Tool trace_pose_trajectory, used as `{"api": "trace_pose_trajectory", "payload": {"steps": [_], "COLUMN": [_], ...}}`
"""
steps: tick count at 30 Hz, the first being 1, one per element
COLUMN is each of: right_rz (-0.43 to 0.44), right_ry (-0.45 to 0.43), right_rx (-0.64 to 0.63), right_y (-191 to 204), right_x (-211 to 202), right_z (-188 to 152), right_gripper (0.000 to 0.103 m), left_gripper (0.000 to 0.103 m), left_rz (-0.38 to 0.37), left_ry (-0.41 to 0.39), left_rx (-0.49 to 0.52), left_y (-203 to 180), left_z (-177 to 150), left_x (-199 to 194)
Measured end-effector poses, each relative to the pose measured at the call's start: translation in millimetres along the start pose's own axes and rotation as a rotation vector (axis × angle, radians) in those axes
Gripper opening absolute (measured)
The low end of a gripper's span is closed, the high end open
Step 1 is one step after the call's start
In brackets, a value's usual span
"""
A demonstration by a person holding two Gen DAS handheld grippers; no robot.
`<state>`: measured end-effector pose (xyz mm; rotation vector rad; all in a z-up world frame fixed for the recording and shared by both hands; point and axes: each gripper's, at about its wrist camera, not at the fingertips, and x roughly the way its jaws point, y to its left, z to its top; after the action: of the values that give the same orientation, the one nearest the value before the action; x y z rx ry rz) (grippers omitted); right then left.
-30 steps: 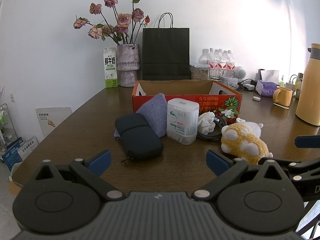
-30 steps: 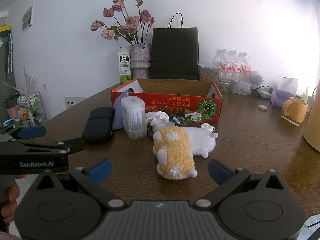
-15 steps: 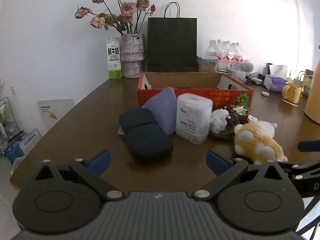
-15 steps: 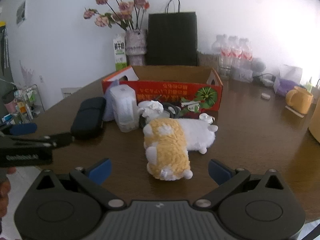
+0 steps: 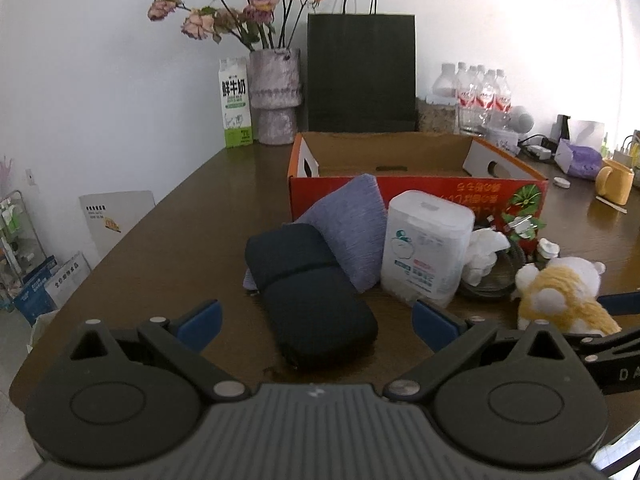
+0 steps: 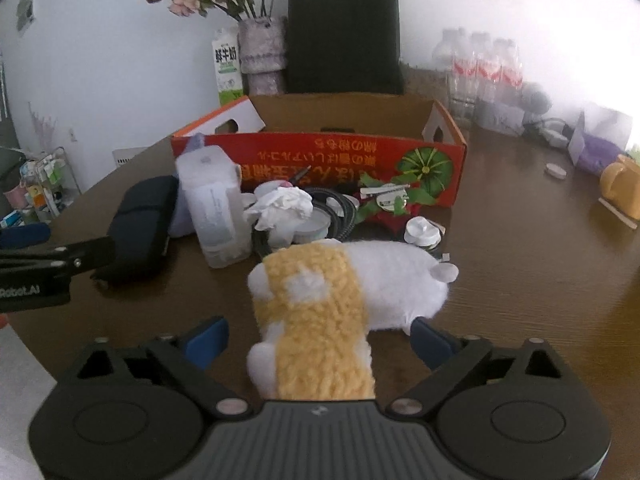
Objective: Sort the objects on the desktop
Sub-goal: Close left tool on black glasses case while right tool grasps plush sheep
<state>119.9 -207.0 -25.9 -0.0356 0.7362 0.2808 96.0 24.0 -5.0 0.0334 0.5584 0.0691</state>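
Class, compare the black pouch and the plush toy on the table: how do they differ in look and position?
The black pouch is dark, smooth and flat; the plush toy is fluffy, yellow and white. The pouch lies before the left gripper, not yet between its fingers; the toy sits between the closing fingers of the right gripper, untouched. Both lie on the table, outside the box.

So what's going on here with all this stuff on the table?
A person is tidying a cluttered table with a handheld tool in each hand. The right tool is closing around a yellow-and-white plush toy lying between its fingers, not yet pinched. The left tool is open, pointed at a dark pouch. The red cardboard box behind looks empty so far.
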Motion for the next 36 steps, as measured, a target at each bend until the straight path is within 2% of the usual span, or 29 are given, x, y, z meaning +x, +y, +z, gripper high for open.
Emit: {"api": "trace_pose_trajectory", "payload": {"steps": [4, 6, 8, 10, 22, 27, 34, 36], "right_rz": [0.012, 0.028, 0.034, 0.042, 0.022, 0.012, -0.007, -0.013], "right_ry": [0.034, 0.048, 0.048, 0.042, -0.051, -0.071, -0.093, -0.099], "right_rx": [0.011, 0.02, 0.028, 0.036, 0.012, 0.013, 0.007, 0.004], "right_y": [-2.6, -4.4, -6.5, -8.5, -19.0, -26.0, -36.2, -38.0], "right_x": [11.4, 14.4, 14.6, 12.6, -6.7, -4.2, 2.6, 4.4], "right_z": [2.7, 1.5, -0.3, -0.7, 10.7, 18.3, 27.3, 29.2], "right_gripper": [0.089, 0.075, 0.057, 0.051, 0.05, 0.05, 0.05, 0.05], "left_gripper": [0.103, 0.103, 0.103, 0.103, 0.103, 0.103, 0.103, 0.096], "left_rz": [0.002, 0.001, 0.003, 0.005, 0.054, 0.08, 0.076, 0.072], "left_ry": [0.036, 0.053, 0.073, 0.091, 0.146, 0.171, 0.181, 0.19], "left_rx": [-0.01, -0.017, -0.025, -0.032, -0.068, -0.093, -0.104, -0.105], "left_y": [3.3, 4.7, 6.0, 7.0, 8.1, 12.1, 12.1, 11.5], "left_z": [3.9, 4.7, 5.9, 7.5, 22.0, 27.2, 29.2, 28.1], "left_x": [15.8, 22.6, 28.8, 34.0, 60.0, 74.5, 85.4, 87.2]}}
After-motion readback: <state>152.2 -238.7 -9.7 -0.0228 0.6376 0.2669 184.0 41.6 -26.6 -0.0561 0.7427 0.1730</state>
